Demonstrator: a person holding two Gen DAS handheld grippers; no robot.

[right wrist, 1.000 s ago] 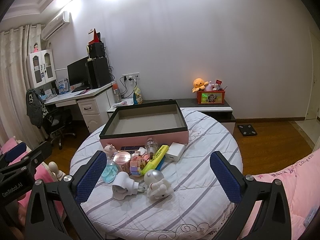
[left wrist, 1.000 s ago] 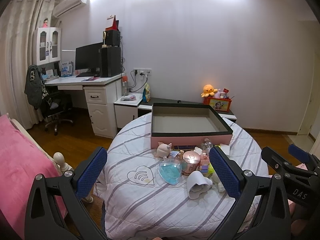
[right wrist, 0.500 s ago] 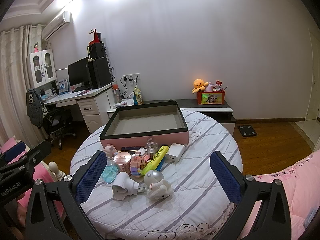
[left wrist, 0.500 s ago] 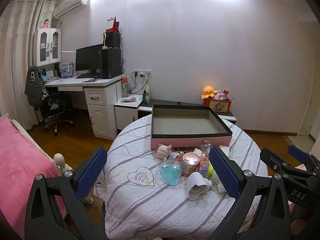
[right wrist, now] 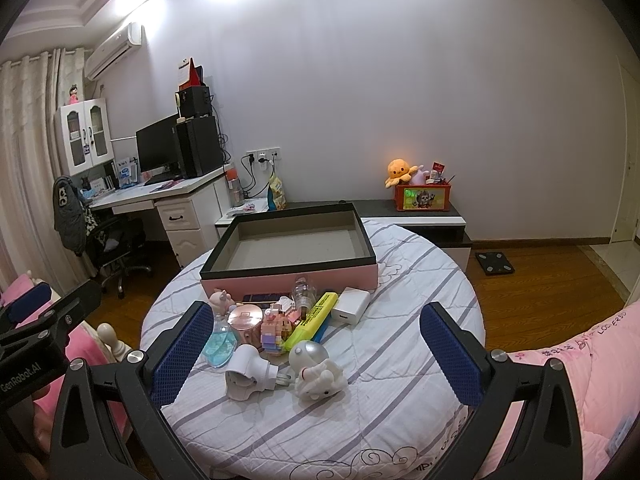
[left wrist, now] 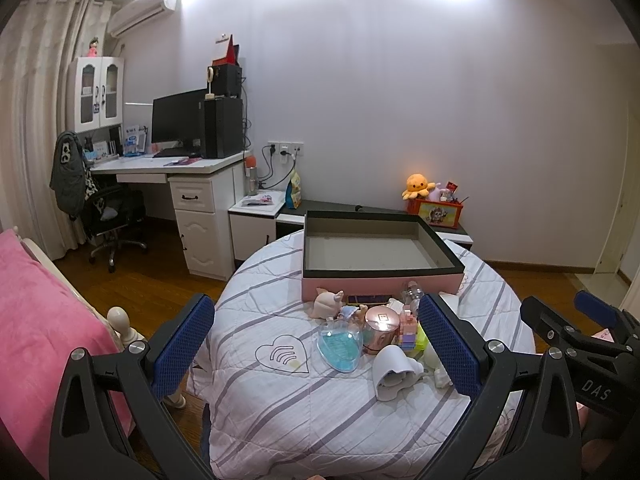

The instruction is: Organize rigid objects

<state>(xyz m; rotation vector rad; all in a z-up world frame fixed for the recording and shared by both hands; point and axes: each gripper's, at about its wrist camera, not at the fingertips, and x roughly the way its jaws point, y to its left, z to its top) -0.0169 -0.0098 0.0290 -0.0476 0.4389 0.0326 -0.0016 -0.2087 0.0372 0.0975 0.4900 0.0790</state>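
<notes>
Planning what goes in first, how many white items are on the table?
3: a white charger block by the pink box, a white plug adapter nearest the grippers, a white astronaut figure right of it. Others may be hidden.

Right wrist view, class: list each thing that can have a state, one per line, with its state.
Box: open, empty, upright on the bed.
Yellow highlighter: capped, lying flat.
Small bottle: lying on its side.
Pink jar: lid on, upright.
White plug: lying on its side, not plugged in.
Astronaut toy: lying down.
Left tongs: open, holding nothing.
Right tongs: open, holding nothing.
</notes>
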